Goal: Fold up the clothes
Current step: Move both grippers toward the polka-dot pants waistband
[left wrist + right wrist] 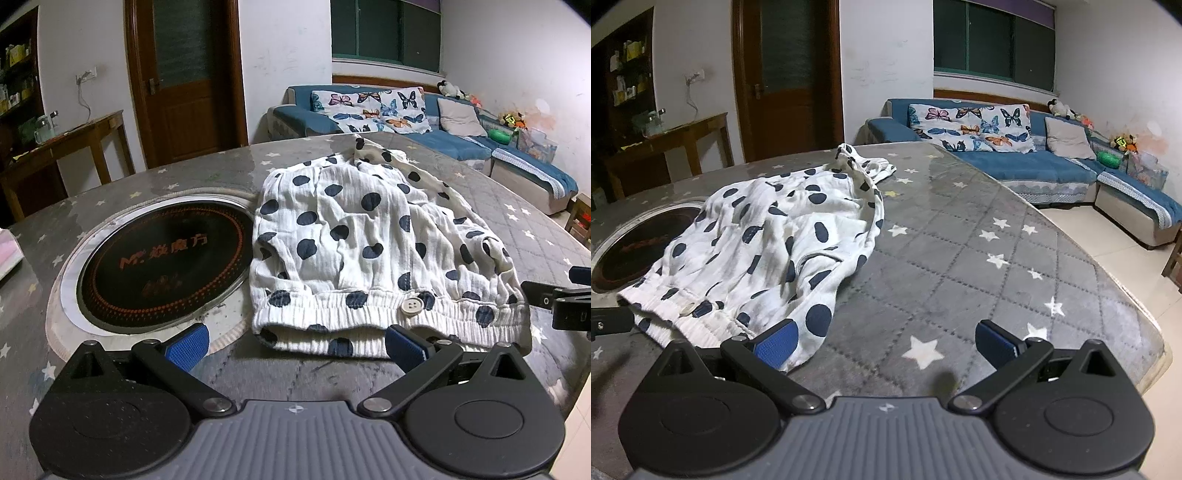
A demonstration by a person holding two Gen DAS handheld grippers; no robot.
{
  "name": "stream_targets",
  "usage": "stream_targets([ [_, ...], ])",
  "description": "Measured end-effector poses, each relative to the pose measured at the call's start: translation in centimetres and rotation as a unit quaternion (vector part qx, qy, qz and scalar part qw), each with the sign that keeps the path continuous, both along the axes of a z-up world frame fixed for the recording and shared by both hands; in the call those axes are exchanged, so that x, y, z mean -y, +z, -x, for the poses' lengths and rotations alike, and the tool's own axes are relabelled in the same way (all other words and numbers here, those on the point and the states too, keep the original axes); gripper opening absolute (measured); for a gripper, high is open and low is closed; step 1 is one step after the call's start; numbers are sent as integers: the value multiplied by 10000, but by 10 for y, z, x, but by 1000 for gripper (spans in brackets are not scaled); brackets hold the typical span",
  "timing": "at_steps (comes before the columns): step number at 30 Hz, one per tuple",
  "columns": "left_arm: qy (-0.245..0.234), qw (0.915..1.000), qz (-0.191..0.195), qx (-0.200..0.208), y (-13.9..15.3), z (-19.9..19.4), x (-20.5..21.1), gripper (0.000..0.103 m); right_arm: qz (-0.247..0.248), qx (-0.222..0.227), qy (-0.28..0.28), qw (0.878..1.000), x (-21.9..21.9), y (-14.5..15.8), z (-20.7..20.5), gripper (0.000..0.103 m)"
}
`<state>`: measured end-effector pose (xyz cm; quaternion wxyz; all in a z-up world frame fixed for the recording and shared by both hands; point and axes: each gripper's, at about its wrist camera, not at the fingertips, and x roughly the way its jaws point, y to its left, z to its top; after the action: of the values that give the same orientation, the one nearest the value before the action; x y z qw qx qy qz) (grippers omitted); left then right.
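White shorts with dark blue polka dots [369, 240] lie flat on the grey star-patterned table cover [517, 206], elastic waistband with a white button [412, 306] toward me. My left gripper [295, 343] is open and empty, just short of the waistband. My right gripper [886, 343] is open and empty at the shorts' near right corner [775, 266]; its left pad [777, 341] touches or overlaps the fabric edge. The right gripper's tip shows at the right edge of the left wrist view [565, 299].
A round black induction cooktop [162, 258] is set into the table left of the shorts, partly covered by them. The table edge [1126, 295] runs along the right. A blue sofa [1034, 166], a wooden door [184, 74] and a side table [66, 147] stand behind.
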<state>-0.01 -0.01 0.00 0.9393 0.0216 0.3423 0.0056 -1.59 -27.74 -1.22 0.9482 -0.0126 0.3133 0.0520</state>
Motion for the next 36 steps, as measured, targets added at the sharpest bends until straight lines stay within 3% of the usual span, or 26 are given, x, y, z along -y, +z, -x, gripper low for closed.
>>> stream_targets([
  [4,-36,10000,10,2,0,3,1,103,-107,202,50,9997,-2,1,10,103],
  [6,-54,10000,15,3,0,5,2,103,-73,-10,100,9999,-5,1,5,103],
  [22,-182,9998,21,56,4,18,6,103,-368,-57,471,9982,-10,4,28,103],
  [36,-189,9998,-39,10,4,11,7,103,-472,-214,686,9963,-24,0,20,103],
])
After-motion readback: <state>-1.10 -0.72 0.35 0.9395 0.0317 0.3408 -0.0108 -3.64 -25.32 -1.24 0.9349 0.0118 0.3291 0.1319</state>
